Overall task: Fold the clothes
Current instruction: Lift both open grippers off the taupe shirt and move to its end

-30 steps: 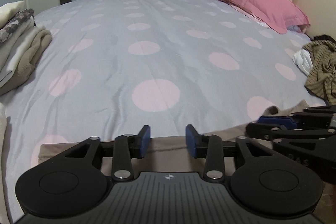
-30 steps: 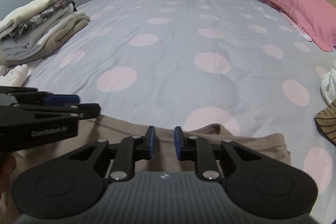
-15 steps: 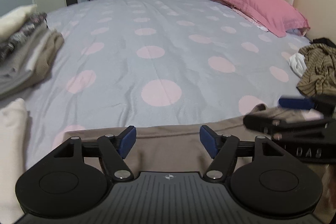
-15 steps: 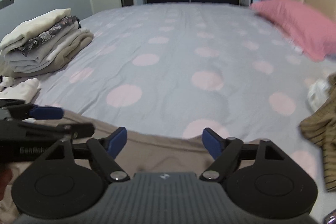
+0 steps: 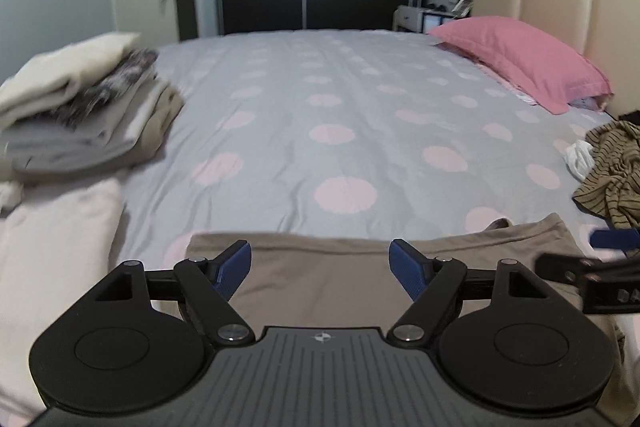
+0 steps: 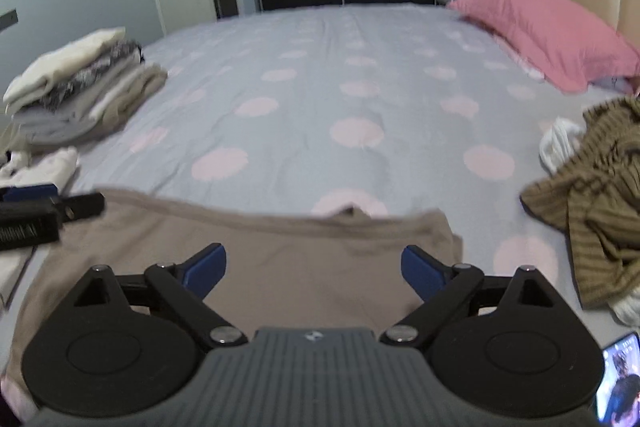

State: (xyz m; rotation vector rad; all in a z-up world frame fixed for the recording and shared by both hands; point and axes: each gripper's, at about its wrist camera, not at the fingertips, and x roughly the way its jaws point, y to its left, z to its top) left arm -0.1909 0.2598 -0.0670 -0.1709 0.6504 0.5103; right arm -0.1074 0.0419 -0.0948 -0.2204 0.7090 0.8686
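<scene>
1. I am holding my left tool [image 5: 320,269] over the taupe garment [image 5: 332,287], its jaws having just been opening and now standing spread wide with nothing pinched between them.
2. My right tool [image 6: 314,269] is likewise spreading its jaws, which have just been opening; they are gripping nothing, with the cloth lying below them.
3. The taupe garment is lying flat on the near edge of the bed [image 5: 340,99], and my tools are hiding its nearest part.
4. A folded stack [image 6: 80,87] is sitting at the left, blurring in the left view.
5. A striped olive garment [image 6: 592,187] is lying crumpled at the right, partly cut off by the frame.
6. A phone screen [image 6: 620,379] is showing in the corner, cropped.
</scene>
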